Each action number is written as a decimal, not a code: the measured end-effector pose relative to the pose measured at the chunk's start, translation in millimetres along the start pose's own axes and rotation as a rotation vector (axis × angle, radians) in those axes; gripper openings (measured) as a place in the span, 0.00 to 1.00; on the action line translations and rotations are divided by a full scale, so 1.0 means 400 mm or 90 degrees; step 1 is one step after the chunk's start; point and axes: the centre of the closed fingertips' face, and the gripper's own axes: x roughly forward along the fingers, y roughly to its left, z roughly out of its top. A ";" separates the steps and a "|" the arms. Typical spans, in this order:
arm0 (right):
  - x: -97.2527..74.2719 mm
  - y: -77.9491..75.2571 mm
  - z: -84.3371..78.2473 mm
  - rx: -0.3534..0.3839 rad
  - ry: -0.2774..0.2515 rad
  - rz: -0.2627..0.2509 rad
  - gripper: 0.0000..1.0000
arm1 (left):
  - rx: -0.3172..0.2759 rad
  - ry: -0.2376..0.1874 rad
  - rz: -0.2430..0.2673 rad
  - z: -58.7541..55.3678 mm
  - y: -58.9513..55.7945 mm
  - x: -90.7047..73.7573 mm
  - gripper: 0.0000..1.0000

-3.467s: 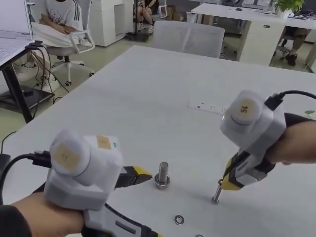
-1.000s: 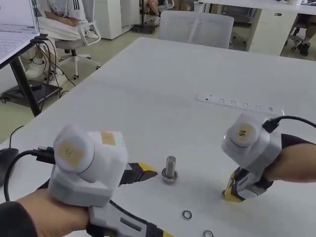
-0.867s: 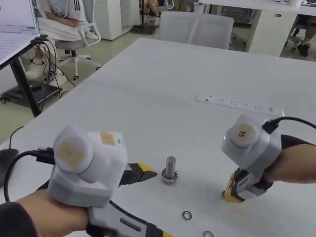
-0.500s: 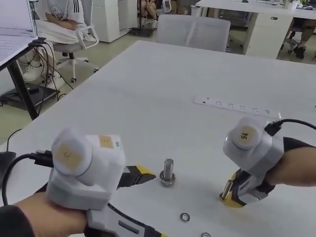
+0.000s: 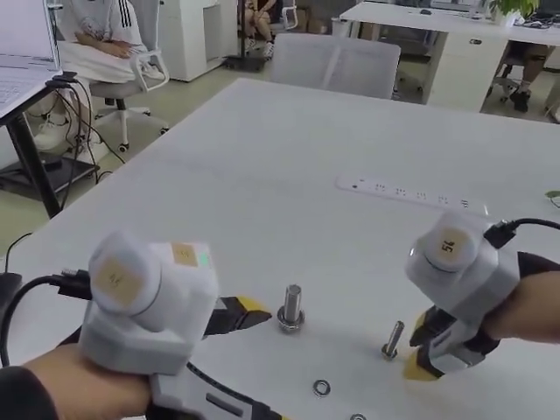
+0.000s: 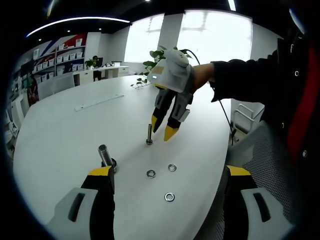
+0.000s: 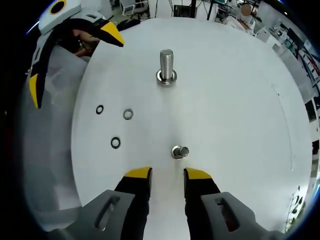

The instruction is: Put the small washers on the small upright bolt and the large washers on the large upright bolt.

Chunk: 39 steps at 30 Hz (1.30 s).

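Compared with a moment ago, the right gripper no longer covers the small bolt. It now hangs just beside it, on the right, and the bolt stands free and upright on the worktop. Its jaws are a little apart with nothing between them and point at the bolt from close by, so I judge that a step at this bolt is just finished. A ring sits at the bolt's foot, but I cannot tell if it is a washer or the bolt's own head.

The left gripper waits near the large bolt with jaws wide apart and empty, probably to be ready without blocking the way. Three loose washers lie between the bolts and the near edge of the worktop, apart from each other, so each can be picked alone. That edge is close, and a careless push could send one off. Behind the bolts there is open room as far as a power strip.
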 end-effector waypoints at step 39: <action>0.057 0.207 0.080 -0.095 0.015 0.057 0.26 | 0.018 -0.019 0.000 0.015 -0.005 -0.008 0.90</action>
